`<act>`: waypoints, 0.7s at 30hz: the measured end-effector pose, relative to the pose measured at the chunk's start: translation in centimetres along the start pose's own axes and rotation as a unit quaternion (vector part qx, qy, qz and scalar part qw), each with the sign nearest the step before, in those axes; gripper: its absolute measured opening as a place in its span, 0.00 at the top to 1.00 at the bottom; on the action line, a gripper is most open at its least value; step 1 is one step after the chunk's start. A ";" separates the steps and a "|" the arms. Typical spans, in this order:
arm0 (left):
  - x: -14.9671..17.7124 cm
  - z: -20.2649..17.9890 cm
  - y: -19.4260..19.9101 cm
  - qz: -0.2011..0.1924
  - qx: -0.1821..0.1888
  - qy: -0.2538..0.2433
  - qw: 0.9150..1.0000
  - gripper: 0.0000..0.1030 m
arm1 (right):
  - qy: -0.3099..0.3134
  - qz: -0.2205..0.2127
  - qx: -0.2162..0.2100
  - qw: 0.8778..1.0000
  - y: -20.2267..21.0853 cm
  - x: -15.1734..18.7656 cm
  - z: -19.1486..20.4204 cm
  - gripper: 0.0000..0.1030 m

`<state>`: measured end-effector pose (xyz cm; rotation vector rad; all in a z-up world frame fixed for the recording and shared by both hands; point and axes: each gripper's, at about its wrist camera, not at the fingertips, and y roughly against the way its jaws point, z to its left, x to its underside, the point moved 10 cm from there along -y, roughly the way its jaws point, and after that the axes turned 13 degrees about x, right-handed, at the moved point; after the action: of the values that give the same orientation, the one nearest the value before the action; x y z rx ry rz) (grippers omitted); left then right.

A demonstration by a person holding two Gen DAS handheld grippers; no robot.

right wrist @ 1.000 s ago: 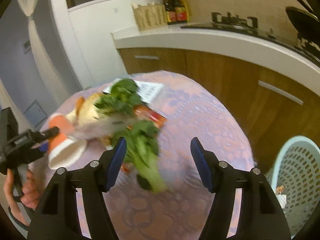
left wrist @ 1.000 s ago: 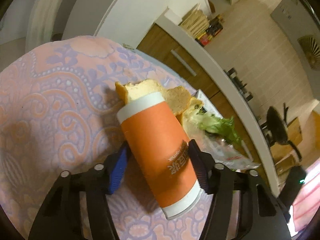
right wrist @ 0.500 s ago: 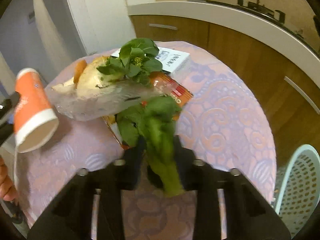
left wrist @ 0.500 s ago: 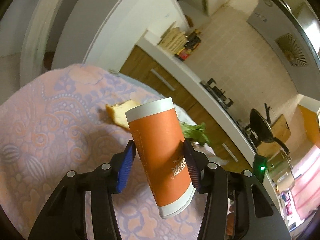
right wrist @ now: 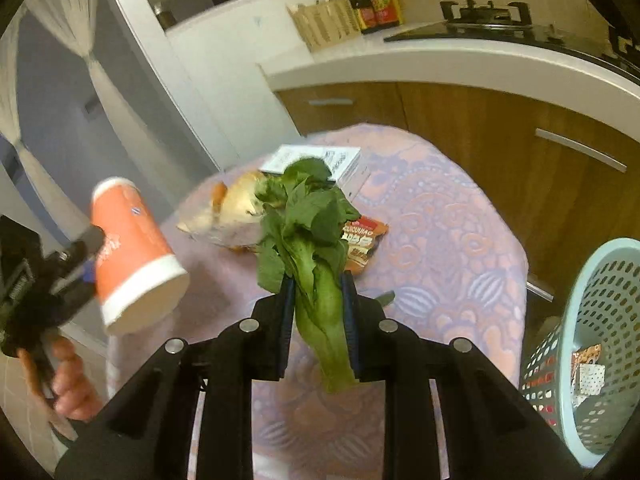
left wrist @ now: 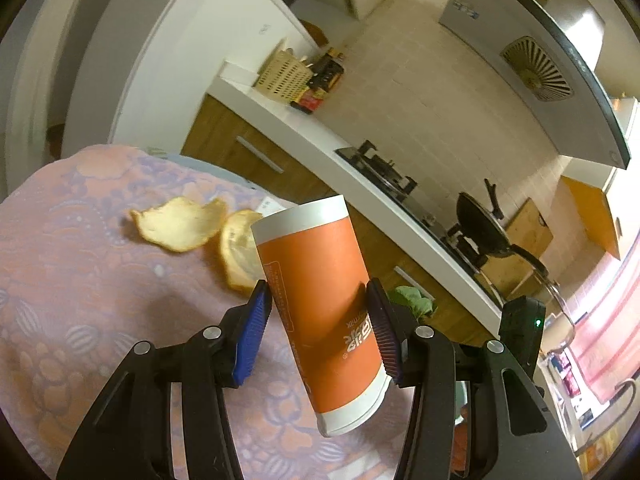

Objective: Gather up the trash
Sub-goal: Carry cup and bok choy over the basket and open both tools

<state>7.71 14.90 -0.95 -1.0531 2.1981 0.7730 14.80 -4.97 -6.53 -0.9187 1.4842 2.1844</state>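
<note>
My left gripper is shut on an orange paper cup with white rims, held tilted above the table; the cup also shows in the right wrist view. My right gripper is shut on a green leafy vegetable, held by its stalk above the table. Orange peels lie on the patterned tablecloth. A clear plastic bag with peels, a red snack wrapper and a white box lie on the table.
A light blue perforated basket with some wrappers inside stands on the floor at the right of the table. A wooden kitchen counter with a stove runs behind the table. A white wall and a curtain are at the left.
My left gripper has lifted the orange cup off the table. My right gripper has closed on the green vegetable and raised it.
</note>
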 end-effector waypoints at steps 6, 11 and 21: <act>1.0 -3.2 -2.0 0.023 0.029 -0.015 0.999 0.54 | -0.020 -0.050 0.045 0.998 5.1 0.1 -3.9 0.81; 3.5 -7.9 -6.9 0.069 0.063 -0.047 0.995 0.54 | -0.072 -0.068 0.036 0.994 8.4 -0.3 -9.1 0.81; 10.0 -17.7 -19.2 0.172 0.128 -0.099 0.972 0.54 | -0.215 -0.073 0.040 0.973 11.9 2.4 -23.5 0.81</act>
<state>13.80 -12.32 -0.97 -0.4523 2.2564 0.6813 13.35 -31.38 -5.60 -0.4680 1.2428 2.0345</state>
